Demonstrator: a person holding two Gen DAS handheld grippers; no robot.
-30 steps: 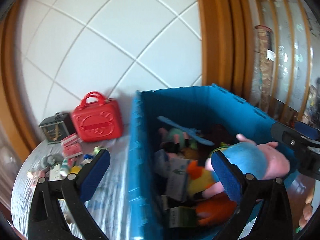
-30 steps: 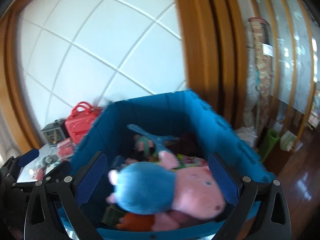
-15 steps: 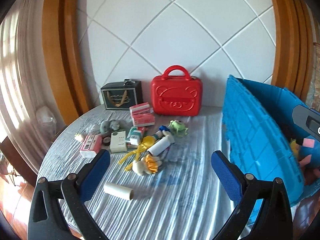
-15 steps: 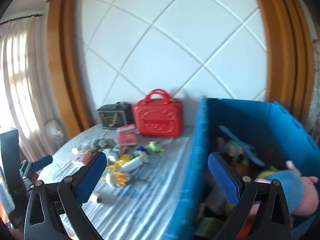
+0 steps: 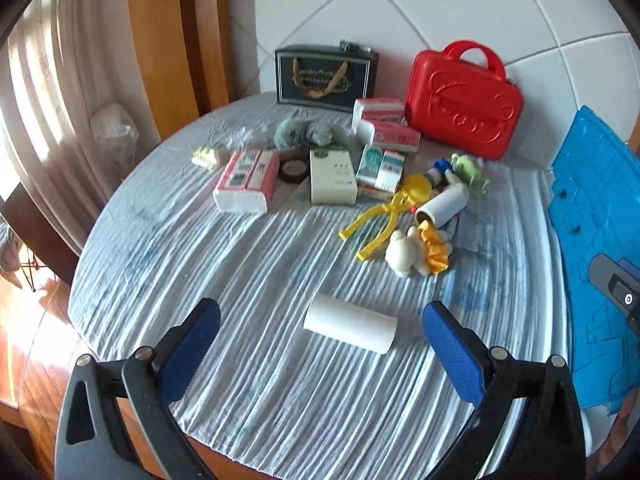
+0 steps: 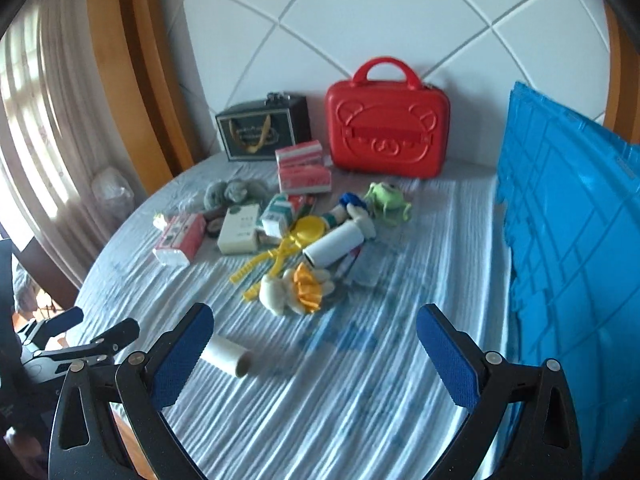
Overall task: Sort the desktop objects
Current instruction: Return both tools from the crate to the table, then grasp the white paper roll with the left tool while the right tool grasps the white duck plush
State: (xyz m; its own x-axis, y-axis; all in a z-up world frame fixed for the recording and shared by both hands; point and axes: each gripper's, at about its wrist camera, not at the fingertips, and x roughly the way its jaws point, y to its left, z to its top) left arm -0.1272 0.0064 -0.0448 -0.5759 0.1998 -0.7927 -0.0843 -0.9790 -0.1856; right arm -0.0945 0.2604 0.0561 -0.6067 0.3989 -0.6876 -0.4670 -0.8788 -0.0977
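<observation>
While both grippers hang over the near part of the round table draped in a striped pale-blue cloth (image 5: 248, 264), each has its jaws spread wide and empty. Between the blue pads of the left gripper (image 5: 320, 344) lies a white paper roll on its side (image 5: 350, 328), untouched; from the right gripper (image 6: 316, 344) the same roll sits at 9 o'clock, just beside the left pad.

Toward 12 o'clock the clutter crowds together: a cream plush toy with a yellow ruffle (image 5: 418, 252), yellow plastic tongs (image 5: 384, 216), a second white tube (image 5: 442, 204), a green plush monster (image 6: 386, 200), a cream carton (image 5: 332, 176) and a pink-and-white tissue pack (image 5: 246, 180). Behind these stand a red hard-shell case with a handle (image 6: 386, 126) and a dark gift bag (image 5: 326, 74), both against the white tiled wall.

At 3 o'clock the blue plastic crate's wall (image 6: 568, 240) rises tall, closing that side. Bare cloth lies open around the roll, and the table's edge curves away at 8 o'clock.
</observation>
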